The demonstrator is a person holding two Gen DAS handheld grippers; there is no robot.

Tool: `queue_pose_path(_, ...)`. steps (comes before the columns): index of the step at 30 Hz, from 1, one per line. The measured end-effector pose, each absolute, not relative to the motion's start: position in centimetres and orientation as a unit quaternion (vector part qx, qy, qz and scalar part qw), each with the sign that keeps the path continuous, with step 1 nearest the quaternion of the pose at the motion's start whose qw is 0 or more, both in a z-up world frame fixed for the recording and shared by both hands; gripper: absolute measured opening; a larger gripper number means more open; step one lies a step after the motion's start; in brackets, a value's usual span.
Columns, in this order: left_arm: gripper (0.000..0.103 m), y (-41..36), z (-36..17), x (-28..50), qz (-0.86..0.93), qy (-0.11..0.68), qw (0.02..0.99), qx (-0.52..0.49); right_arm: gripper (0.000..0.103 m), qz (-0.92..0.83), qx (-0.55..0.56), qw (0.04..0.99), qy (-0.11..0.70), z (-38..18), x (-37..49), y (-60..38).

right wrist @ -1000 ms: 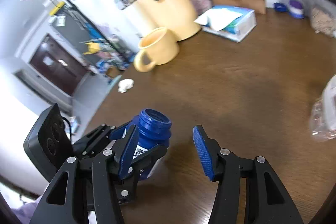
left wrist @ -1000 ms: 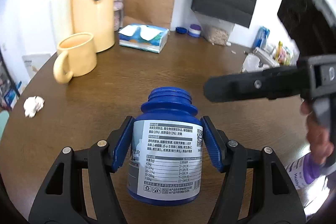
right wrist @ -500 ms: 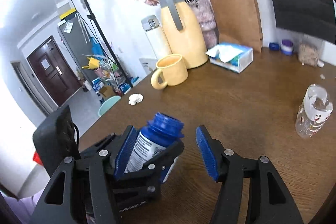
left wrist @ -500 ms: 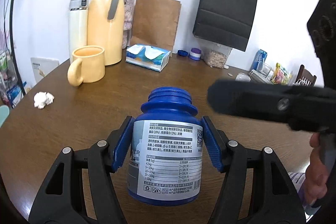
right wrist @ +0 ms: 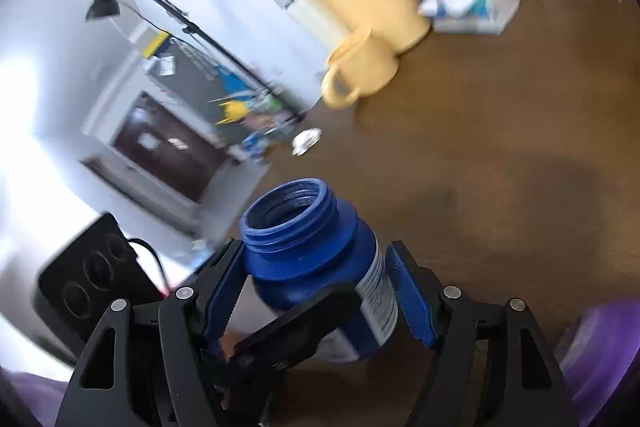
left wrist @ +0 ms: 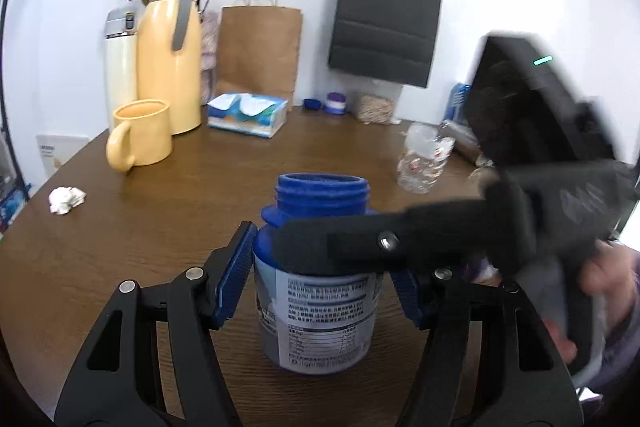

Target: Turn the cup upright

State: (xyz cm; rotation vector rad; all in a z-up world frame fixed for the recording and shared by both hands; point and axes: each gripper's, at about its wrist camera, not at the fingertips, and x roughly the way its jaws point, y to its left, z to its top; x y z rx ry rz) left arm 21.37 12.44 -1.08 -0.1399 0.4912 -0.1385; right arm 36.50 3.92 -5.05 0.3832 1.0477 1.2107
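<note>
lower centre: blue jar [left wrist: 316,291] upright on the counter [left wrist: 168,227], between the wide jaws of both the left gripper [left wrist: 320,283] and right gripper [right wrist: 316,303].

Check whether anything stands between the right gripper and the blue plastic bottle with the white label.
Yes. In the right wrist view, one black finger of the left gripper crosses in front of the blue plastic bottle, low between the jaws of the right gripper. Nothing else visible intervenes.

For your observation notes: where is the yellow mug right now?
In the left wrist view the yellow mug stands upright at the table's far left, directly before the yellow jug, left of the tissue box.
</note>
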Motion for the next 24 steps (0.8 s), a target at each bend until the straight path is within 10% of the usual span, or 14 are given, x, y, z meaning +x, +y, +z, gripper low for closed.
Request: queue_pose_path(24, 0.073, 7.6, -2.9, 17.2, -0.113, 0.368, 0.918, -0.096, 0.068, 0.398, -0.043, 0.846, 0.351, -3.4, 26.0, -1.7)
